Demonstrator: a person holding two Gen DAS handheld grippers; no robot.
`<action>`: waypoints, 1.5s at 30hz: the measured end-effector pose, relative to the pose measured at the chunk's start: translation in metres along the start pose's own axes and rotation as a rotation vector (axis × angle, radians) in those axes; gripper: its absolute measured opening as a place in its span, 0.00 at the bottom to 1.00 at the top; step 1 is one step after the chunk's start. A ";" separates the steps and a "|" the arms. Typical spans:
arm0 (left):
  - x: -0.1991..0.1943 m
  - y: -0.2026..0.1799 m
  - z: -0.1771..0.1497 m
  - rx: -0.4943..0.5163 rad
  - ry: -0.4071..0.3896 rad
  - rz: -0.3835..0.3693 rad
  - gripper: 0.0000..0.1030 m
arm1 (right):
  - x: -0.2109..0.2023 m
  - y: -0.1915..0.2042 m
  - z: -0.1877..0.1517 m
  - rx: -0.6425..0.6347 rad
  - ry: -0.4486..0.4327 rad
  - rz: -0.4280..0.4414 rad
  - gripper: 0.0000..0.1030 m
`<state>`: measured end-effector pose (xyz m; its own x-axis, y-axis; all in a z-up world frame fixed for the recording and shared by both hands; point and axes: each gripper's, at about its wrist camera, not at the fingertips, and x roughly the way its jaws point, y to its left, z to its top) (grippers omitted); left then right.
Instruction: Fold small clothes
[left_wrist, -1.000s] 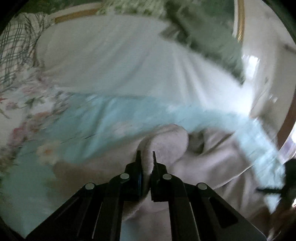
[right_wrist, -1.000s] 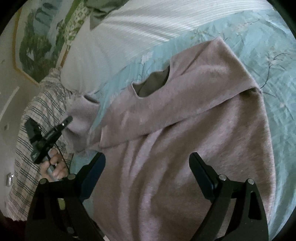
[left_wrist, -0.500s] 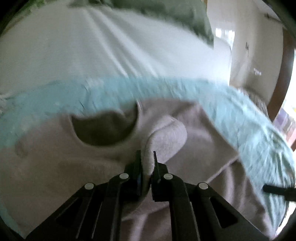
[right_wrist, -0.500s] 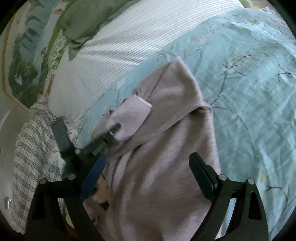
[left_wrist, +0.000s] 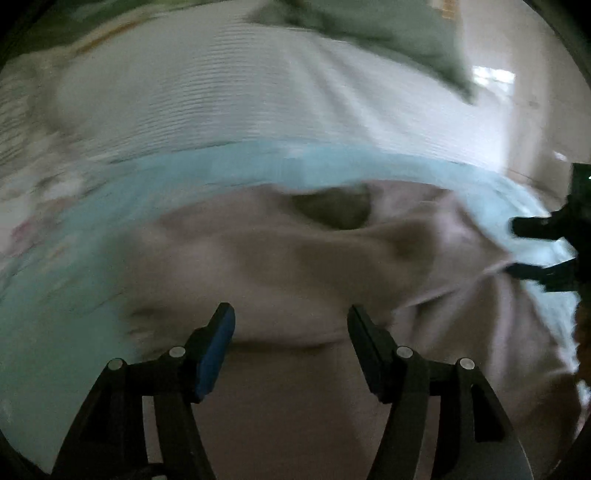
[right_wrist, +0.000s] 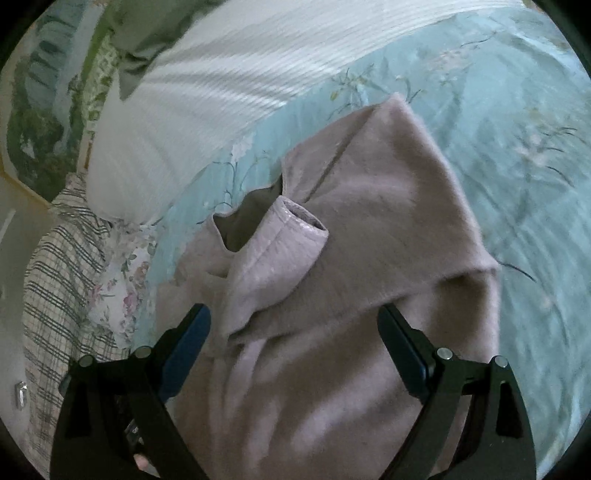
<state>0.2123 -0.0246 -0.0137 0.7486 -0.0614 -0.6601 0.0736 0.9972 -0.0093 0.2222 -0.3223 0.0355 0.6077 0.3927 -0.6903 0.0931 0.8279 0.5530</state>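
A mauve knit sweater lies on a light blue flowered bedspread. Both sleeves are folded in across its chest, and the cuff of the left sleeve rests beside the neck opening. My left gripper hovers low over the sweater with its jaws opening and nothing gripped between them. My right gripper stands open above the sweater's middle, clear of the cloth. In the blurred left wrist view the right gripper's fingers show at the right edge, by the sweater's shoulder.
A white ribbed pillow lies beyond the sweater, with a green cushion behind it. A plaid cloth and a flowered cloth lie left of the bedspread. A wall rises at the far right.
My left gripper carried the sleeve cuff across the chest, let it go and pulled back with its jaws spreading. The right gripper drifted over the sweater, staying open.
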 end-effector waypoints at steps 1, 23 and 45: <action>-0.001 0.019 -0.005 -0.037 0.004 0.057 0.62 | 0.009 0.002 0.005 0.005 0.020 -0.001 0.89; 0.049 0.103 -0.023 -0.208 0.155 0.151 0.57 | 0.011 -0.007 0.049 -0.041 -0.153 -0.101 0.29; 0.038 0.136 -0.034 -0.405 0.104 0.089 0.50 | -0.004 -0.034 0.021 -0.019 -0.225 -0.305 0.18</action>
<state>0.2283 0.1100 -0.0659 0.6681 0.0091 -0.7440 -0.2684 0.9355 -0.2296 0.2330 -0.3604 0.0289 0.7123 0.0310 -0.7011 0.2831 0.9015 0.3274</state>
